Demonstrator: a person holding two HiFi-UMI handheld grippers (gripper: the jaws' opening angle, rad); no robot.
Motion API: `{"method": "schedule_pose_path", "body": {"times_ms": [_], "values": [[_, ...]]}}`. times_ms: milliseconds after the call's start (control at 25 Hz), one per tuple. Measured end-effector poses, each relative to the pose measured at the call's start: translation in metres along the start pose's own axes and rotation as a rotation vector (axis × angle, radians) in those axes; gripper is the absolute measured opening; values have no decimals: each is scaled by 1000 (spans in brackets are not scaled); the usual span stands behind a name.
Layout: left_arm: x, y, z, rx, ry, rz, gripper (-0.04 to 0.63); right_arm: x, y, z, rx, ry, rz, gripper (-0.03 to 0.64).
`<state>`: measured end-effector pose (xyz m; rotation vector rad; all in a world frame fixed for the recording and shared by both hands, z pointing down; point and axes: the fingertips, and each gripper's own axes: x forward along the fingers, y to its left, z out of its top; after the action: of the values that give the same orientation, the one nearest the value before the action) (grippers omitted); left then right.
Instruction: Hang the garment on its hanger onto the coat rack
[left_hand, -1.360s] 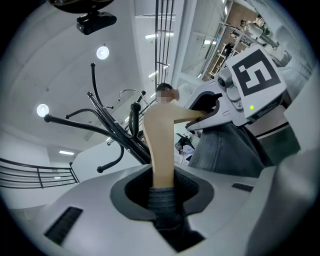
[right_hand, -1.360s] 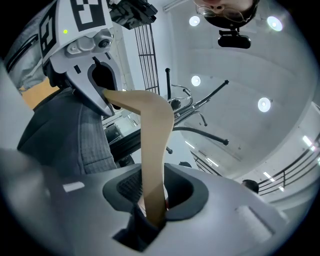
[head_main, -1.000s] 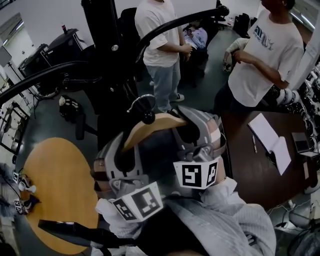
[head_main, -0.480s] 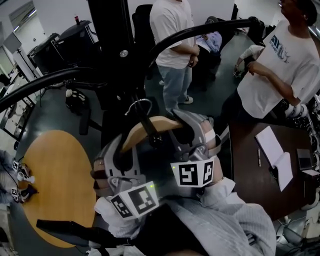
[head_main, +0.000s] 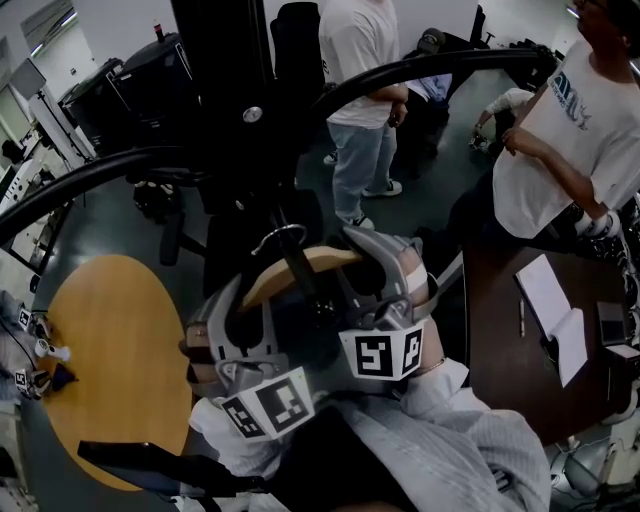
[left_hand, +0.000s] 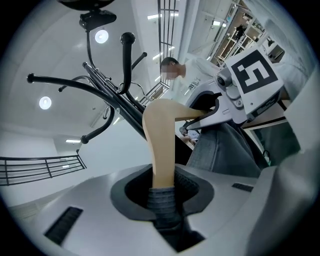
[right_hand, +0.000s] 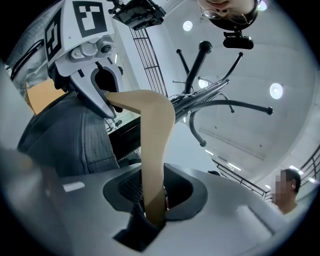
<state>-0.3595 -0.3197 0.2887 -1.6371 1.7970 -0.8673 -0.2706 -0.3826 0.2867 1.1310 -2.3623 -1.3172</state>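
The wooden hanger (head_main: 300, 265) is held up in the air, close against the black coat rack (head_main: 220, 60), with its metal hook (head_main: 278, 236) just short of the post and not yet over any arm. The left gripper (left_hand: 162, 192) has its jaws clamped on one shoulder end, where the grey garment (left_hand: 220, 150) is caught in too. The right gripper (right_hand: 152, 205) is clamped on the bare wood of the other end. The hanger looks stiff and light and the cloth soft, so I'd say holding both ends keeps it level.
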Motion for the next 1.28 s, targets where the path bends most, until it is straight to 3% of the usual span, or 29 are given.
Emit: {"method": "schedule_pose_path", "body": {"times_ms": [320, 560, 800, 920, 1080, 1200, 1280], "values": [[-10, -5, 10, 27, -41, 29, 88, -18, 2, 2, 56, -16, 98, 102], [-22, -4, 20, 43, -87, 8, 166, -41, 2, 18, 30, -77, 182, 151], [-46, -4, 29, 10, -141, -6, 170, -63, 9, 29, 40, -88, 221, 160], [-56, -2, 35, -25, -161, 3, 170, -74, 8, 29, 103, -94, 216, 160], [-65, -7, 52, -97, -223, 18, 170, -92, -9, 34, 248, -128, 138, 160], [-75, -11, 72, -213, -335, 19, 170, -111, -26, 33, 435, -135, 66, 160], [-78, -22, 87, -329, -400, -29, 170, -123, -35, 29, 559, -145, 10, 158]]}}
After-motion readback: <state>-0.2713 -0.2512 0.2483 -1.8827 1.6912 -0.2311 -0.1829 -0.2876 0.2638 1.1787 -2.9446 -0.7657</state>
